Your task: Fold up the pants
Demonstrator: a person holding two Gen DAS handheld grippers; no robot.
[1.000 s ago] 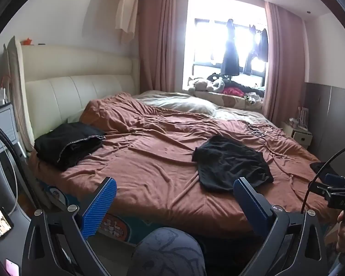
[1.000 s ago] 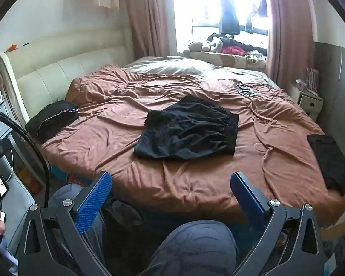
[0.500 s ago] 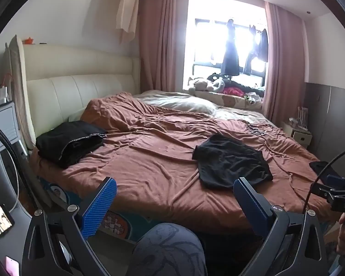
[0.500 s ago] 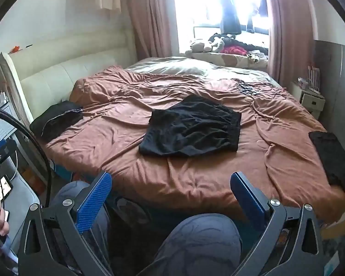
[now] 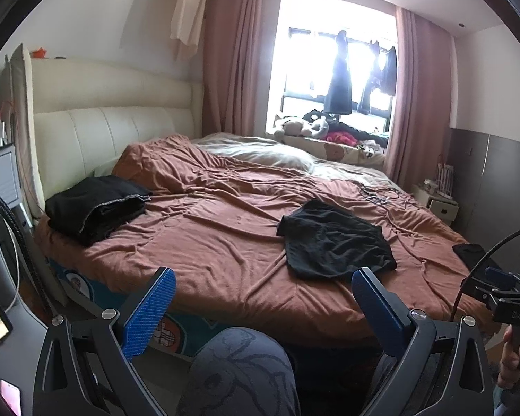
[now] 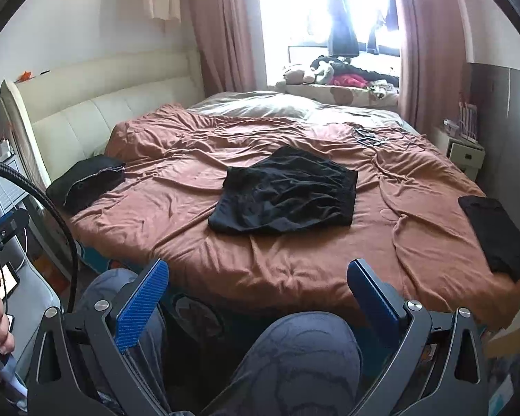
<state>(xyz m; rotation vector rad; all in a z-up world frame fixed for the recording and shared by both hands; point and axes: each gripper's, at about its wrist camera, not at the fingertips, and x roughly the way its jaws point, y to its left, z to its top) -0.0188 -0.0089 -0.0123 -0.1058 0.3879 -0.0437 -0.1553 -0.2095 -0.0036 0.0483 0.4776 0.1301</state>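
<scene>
Both sets of tongs are out in front of the person, and neither has hold of anything. The left tongs [image 5: 260, 303] are spread wide, blue pads well apart, with only a knee and the near edge of the bed [image 5: 225, 270] showing between them. The right tongs [image 6: 258, 293] stand just as wide and just as empty, held over the person's legs short of the mattress.

Out beyond them, the pants [image 6: 287, 192] lie on the brown cover near the middle of the bed, a loose black shape with rumpled cloth and uneven edges, not yet squared up. From the left wrist view the same pants [image 5: 332, 239] sit to the right of centre, well apart from both tongs.

Two other dark bundles frame the scene: a folded black pile [image 5: 93, 208] at the near left by the cream headboard [image 5: 104, 128], and a flat black garment [image 6: 495, 235] at the near right edge.

So this looks like the approach, before any fold is begun. The next move likely calls for both tongs to travel forward over the bed edge and come down at the near corners or hem of the pants, one on each side, then pinch the cloth cleanly without gathering the brown cover beneath
</scene>
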